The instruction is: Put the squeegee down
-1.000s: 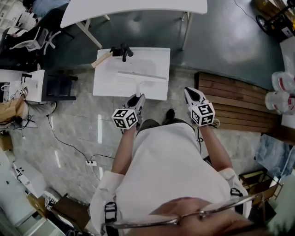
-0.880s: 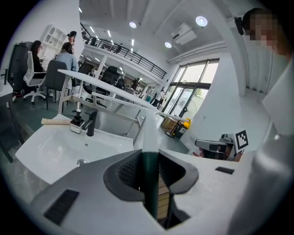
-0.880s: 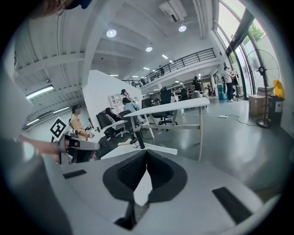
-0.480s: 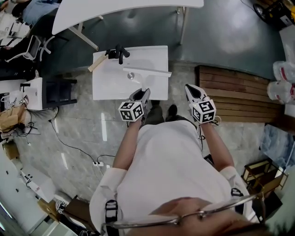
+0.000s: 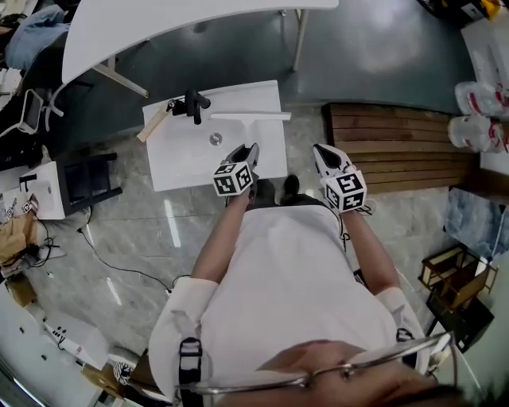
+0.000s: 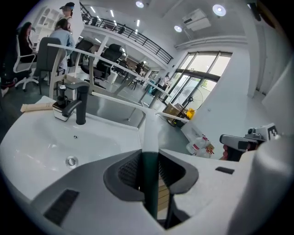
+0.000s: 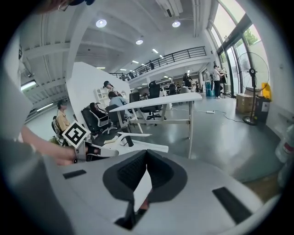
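The squeegee (image 5: 256, 117) has a white blade and a white shaft ending in a dark green grip. Its blade lies along the back right rim of the white sink (image 5: 187, 155). My left gripper (image 5: 248, 153) is shut on the green grip, over the sink's front edge. In the left gripper view the squeegee (image 6: 149, 133) runs straight out from between the pads of my left gripper (image 6: 149, 167). My right gripper (image 5: 322, 153) hovers to the right of the sink, over the floor. In its own view my right gripper (image 7: 146, 158) is shut with nothing in it.
A black faucet (image 5: 193, 102) stands at the sink's back left, with a wooden-handled tool (image 5: 153, 123) beside it. A slatted wooden platform (image 5: 398, 147) lies to the right. A white table (image 5: 175, 20) stands behind the sink. White jugs (image 5: 477, 111) sit at the far right.
My left gripper has moved forward and down over the sink, carrying the squeegee; its blade has gone from above the basin's middle to the back rim. The right gripper shifted only slightly.
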`<move>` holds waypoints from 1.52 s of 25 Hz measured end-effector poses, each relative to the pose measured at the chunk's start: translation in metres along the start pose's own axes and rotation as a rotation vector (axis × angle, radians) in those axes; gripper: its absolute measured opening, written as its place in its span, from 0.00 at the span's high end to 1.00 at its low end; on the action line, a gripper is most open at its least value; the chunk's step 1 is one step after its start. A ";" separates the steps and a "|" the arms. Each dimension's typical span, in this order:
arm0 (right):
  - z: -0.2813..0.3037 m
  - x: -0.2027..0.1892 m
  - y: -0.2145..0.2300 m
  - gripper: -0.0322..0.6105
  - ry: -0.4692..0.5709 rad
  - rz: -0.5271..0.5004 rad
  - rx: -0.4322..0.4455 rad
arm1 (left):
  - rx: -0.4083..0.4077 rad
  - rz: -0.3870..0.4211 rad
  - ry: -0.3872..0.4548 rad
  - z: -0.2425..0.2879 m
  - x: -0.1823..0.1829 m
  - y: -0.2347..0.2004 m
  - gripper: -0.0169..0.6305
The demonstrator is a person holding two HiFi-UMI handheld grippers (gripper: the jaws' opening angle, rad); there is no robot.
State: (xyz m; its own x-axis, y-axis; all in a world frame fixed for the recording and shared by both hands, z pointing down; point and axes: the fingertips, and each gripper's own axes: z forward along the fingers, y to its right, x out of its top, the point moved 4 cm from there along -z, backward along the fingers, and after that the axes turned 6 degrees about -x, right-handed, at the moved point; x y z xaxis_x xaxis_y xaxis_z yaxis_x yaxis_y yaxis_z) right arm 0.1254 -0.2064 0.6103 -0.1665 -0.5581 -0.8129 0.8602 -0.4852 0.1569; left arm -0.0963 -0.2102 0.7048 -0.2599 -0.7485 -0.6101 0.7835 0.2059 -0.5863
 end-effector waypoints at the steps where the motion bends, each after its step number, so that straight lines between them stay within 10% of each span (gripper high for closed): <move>1: 0.002 0.000 -0.001 0.94 -0.005 -0.002 -0.009 | 0.000 -0.016 -0.008 0.008 -0.001 -0.005 0.84; 38: 0.054 -0.037 0.006 0.94 -0.190 0.095 -0.140 | 0.305 -0.214 -0.206 0.156 -0.022 -0.096 0.84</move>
State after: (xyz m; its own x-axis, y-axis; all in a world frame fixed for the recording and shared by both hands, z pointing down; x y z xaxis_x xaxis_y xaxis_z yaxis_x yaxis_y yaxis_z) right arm 0.1105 -0.2252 0.6716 -0.1575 -0.7196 -0.6763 0.9325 -0.3337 0.1379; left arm -0.0781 -0.3119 0.8575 -0.3402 -0.8710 -0.3544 0.8634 -0.1400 -0.4847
